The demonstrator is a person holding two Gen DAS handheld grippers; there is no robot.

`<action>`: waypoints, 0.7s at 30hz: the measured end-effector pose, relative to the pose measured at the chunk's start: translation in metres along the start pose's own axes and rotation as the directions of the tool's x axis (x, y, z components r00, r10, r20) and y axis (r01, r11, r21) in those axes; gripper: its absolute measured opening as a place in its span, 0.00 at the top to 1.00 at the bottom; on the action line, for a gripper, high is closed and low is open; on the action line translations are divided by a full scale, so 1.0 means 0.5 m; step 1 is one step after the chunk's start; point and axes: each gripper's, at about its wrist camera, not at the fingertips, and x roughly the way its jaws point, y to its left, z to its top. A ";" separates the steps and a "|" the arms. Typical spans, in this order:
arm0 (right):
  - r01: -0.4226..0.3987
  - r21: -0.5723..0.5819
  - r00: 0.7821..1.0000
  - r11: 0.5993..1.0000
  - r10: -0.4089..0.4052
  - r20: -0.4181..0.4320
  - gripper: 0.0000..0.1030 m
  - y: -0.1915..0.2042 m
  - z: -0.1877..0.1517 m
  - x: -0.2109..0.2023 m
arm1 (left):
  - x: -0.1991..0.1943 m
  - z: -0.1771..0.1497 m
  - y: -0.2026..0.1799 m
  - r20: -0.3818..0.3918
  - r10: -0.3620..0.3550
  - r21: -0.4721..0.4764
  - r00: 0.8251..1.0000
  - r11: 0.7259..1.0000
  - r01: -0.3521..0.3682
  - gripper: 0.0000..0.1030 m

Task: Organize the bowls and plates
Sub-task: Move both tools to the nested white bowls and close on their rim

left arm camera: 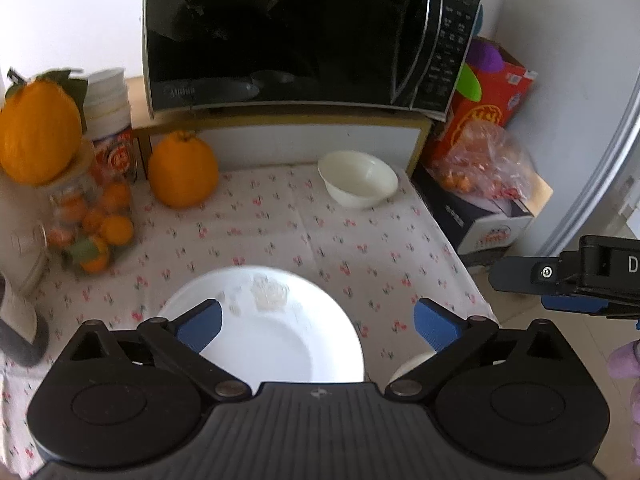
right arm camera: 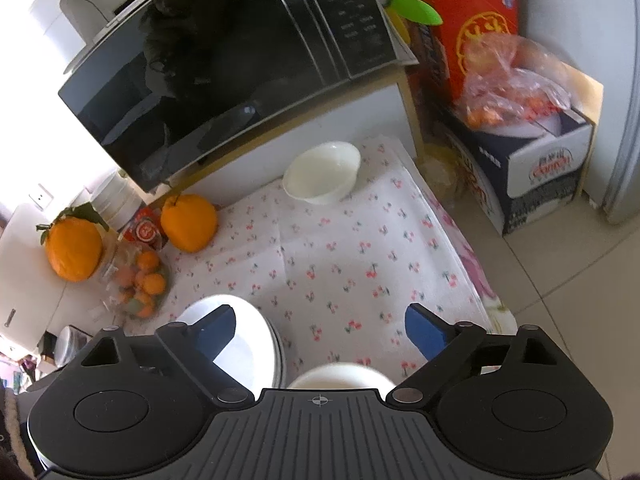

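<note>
A white plate [left arm camera: 280, 332] lies on the floral tablecloth at the near edge, under my open left gripper [left arm camera: 318, 320], which hovers above it, holding nothing. In the right wrist view it looks like a stack of plates [right arm camera: 256, 340]. A white bowl [left arm camera: 358, 178] stands at the back of the table below the microwave, also in the right wrist view [right arm camera: 322, 172]. A second white bowl [right arm camera: 340, 376] sits at the near edge under my open right gripper [right arm camera: 320, 330], its rim just showing in the left wrist view [left arm camera: 412, 364]. The right gripper's body shows at the left wrist view's right edge.
A black microwave [left arm camera: 296, 32] on a wooden stand fills the back. Large oranges [left arm camera: 182, 172] and a jar of small oranges [left arm camera: 90, 224] stand at the left. Boxes and a bag of fruit [left arm camera: 486, 164] sit to the right, off the table [left arm camera: 320, 240].
</note>
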 end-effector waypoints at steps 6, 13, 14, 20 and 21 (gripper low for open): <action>-0.022 -0.010 1.000 1.000 0.021 -0.013 0.09 0.013 0.045 0.031 | 0.018 0.038 0.002 0.008 0.025 0.007 1.000 1.000 -0.025 0.01; -0.040 0.010 0.999 0.999 0.040 -0.013 0.09 0.014 0.104 0.062 | 0.043 0.082 0.012 -0.004 0.047 0.003 0.999 0.999 -0.047 0.01; -0.043 0.015 0.999 0.999 0.043 -0.012 0.09 0.014 0.113 0.066 | 0.047 0.088 0.013 -0.004 0.050 0.001 0.999 0.999 -0.050 0.01; -0.053 0.014 0.998 0.998 0.053 -0.019 0.09 0.008 0.161 0.108 | 0.086 0.125 0.027 -0.002 0.053 -0.011 0.999 0.999 -0.053 0.01; -0.053 0.013 0.998 0.999 0.053 -0.023 0.09 0.007 0.166 0.117 | 0.094 0.129 0.029 -0.003 0.052 -0.013 0.999 0.999 -0.052 0.01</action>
